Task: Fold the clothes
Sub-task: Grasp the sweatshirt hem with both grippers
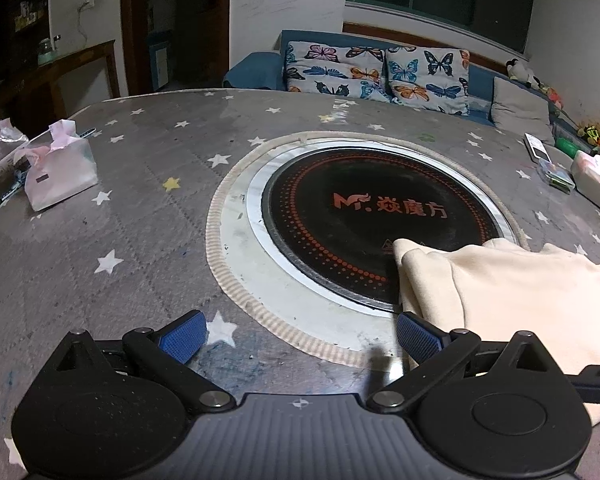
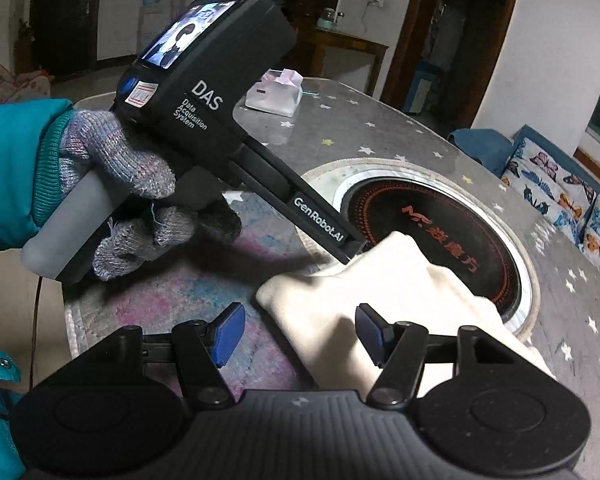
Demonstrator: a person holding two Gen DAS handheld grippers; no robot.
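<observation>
A cream garment (image 1: pixel 508 304) lies folded on the grey star-print table (image 1: pixel 140 240). Its far corner overlaps the round black cooktop (image 1: pixel 360 208). My left gripper (image 1: pixel 300 338) is open wide above the table, its right pad (image 1: pixel 418 338) at the garment's left edge and nothing between the pads. In the right wrist view the same garment (image 2: pixel 400 292) lies below my right gripper (image 2: pixel 300 332). That gripper is open, with the cloth's near corner under the gap and the pads not pressing on it. A gloved hand (image 2: pixel 132 168) holds the left gripper's housing (image 2: pixel 220 80), whose tip meets the garment's far edge.
A pink-and-white tissue pack (image 1: pixel 60 168) and a crumpled bag (image 1: pixel 0 148) sit at the table's left. A white box (image 1: pixel 594 184) and small items lie at its right edge. Behind the table stands a blue sofa with butterfly cushions (image 1: pixel 376 72).
</observation>
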